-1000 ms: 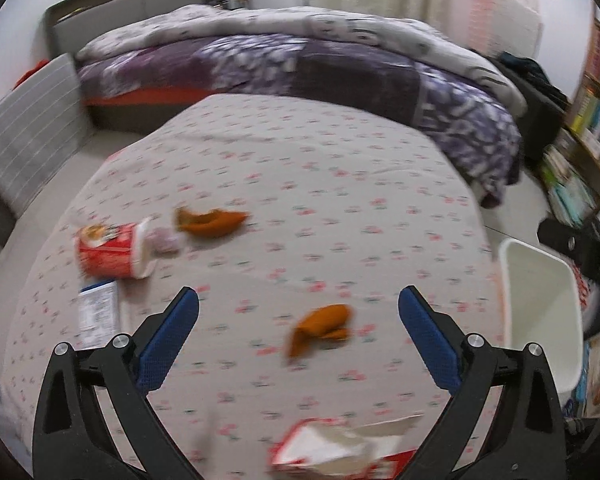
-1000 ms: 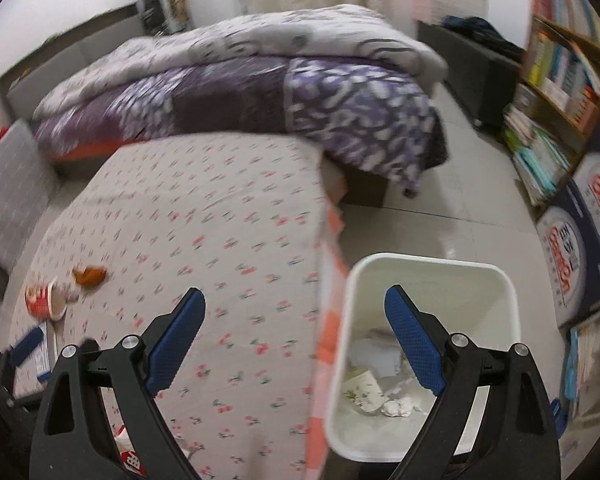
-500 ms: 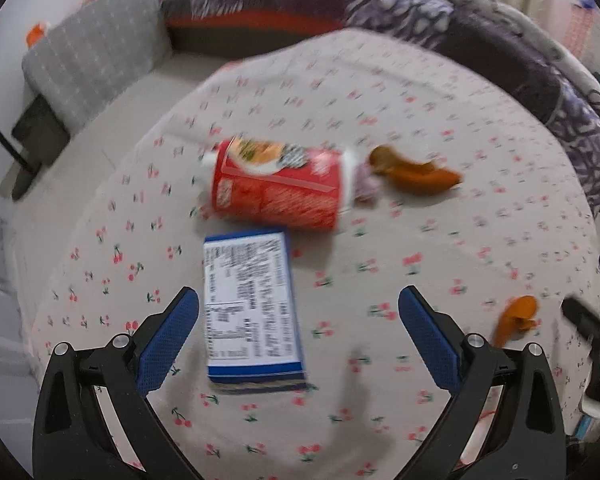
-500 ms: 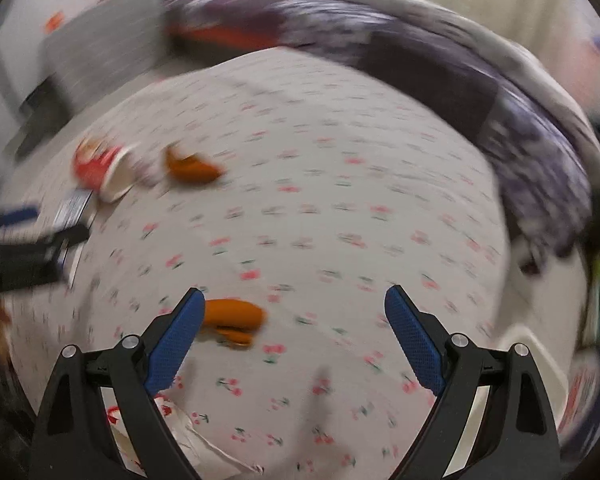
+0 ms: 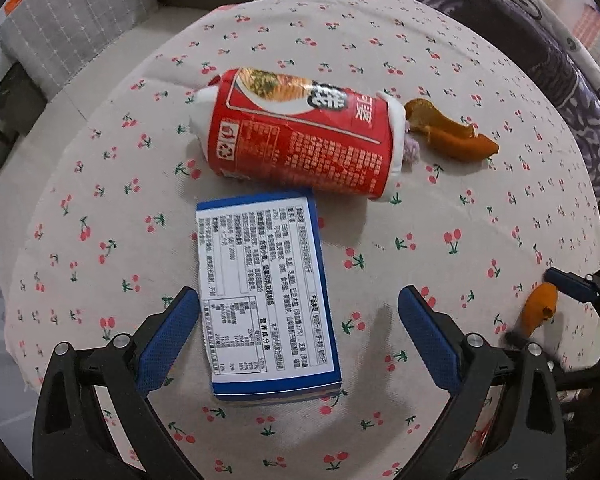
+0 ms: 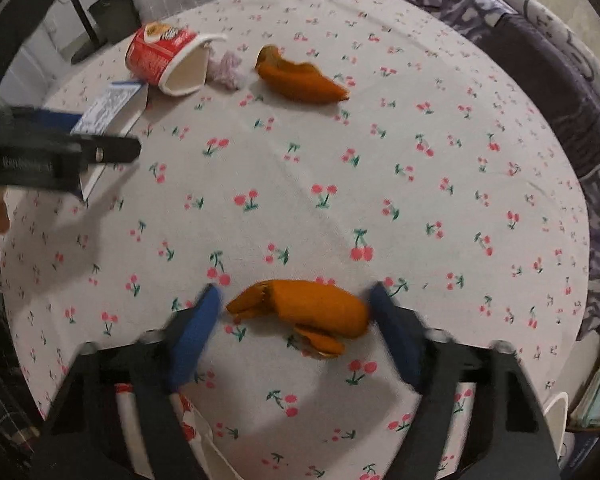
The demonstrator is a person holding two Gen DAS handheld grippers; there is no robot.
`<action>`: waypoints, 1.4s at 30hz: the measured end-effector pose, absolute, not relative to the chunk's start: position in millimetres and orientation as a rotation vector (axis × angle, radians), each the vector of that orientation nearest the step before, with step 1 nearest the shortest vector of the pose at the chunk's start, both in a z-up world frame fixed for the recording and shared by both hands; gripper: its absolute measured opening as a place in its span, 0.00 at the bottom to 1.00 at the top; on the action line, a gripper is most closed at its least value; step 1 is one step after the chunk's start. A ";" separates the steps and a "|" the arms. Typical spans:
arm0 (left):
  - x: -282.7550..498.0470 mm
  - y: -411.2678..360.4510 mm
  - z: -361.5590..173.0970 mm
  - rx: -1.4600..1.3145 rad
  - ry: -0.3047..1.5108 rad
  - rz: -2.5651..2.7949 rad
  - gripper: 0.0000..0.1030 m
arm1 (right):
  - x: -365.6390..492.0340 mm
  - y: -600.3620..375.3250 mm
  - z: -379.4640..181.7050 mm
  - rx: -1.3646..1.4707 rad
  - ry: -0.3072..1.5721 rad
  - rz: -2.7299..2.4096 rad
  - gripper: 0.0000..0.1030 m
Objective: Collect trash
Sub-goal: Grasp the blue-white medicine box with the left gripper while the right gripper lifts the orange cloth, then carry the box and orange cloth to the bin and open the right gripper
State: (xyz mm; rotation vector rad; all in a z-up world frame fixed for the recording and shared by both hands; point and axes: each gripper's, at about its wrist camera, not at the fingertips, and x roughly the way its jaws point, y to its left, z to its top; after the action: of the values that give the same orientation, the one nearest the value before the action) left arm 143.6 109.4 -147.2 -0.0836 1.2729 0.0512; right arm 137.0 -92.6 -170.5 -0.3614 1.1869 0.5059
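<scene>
On the cherry-print tablecloth [image 5: 420,208], a blue and white box [image 5: 266,298] lies flat between the fingers of my open left gripper [image 5: 296,340]. A red noodle cup [image 5: 300,138] lies on its side just beyond it, with an orange peel [image 5: 448,132] to its right. My right gripper [image 6: 294,324] is open around a second orange peel [image 6: 304,308], its fingers on either side. The cup [image 6: 164,58], box [image 6: 108,110] and far peel [image 6: 300,78] also show in the right wrist view.
A lilac crumpled scrap [image 6: 226,70] lies by the cup mouth. A red and white wrapper [image 6: 188,428] lies under the right gripper. A white bin's rim [image 6: 556,412] shows at the table's right. A grey cushion [image 5: 72,20] and purple bedding [image 5: 560,52] lie beyond.
Both grippers swung from the bin side to the table and dropped low. The left now straddles the box; the right has closed in around the near orange peel.
</scene>
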 end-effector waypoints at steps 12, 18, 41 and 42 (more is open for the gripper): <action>132.9 107.0 -138.9 -0.046 1.213 0.043 0.51 | 130.8 -92.4 -148.1 -0.295 1.122 0.403 0.34; 126.4 104.3 -108.4 -0.094 1.103 0.033 0.51 | 130.9 -105.4 -115.4 -0.142 1.026 0.318 0.34; 118.9 3.7 -52.2 -0.051 0.829 -0.096 0.51 | 99.7 -179.2 -61.0 0.097 0.803 0.100 0.35; 118.9 -1.1 -52.1 -0.051 0.828 -0.106 0.51 | 98.7 -183.2 -60.4 0.100 0.802 0.093 0.35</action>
State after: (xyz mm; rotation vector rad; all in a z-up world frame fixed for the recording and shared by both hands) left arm 118.9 -1.1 -52.1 -0.0507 0.8283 -0.1064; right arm 98.7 -183.2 -60.4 0.1002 0.8023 0.0928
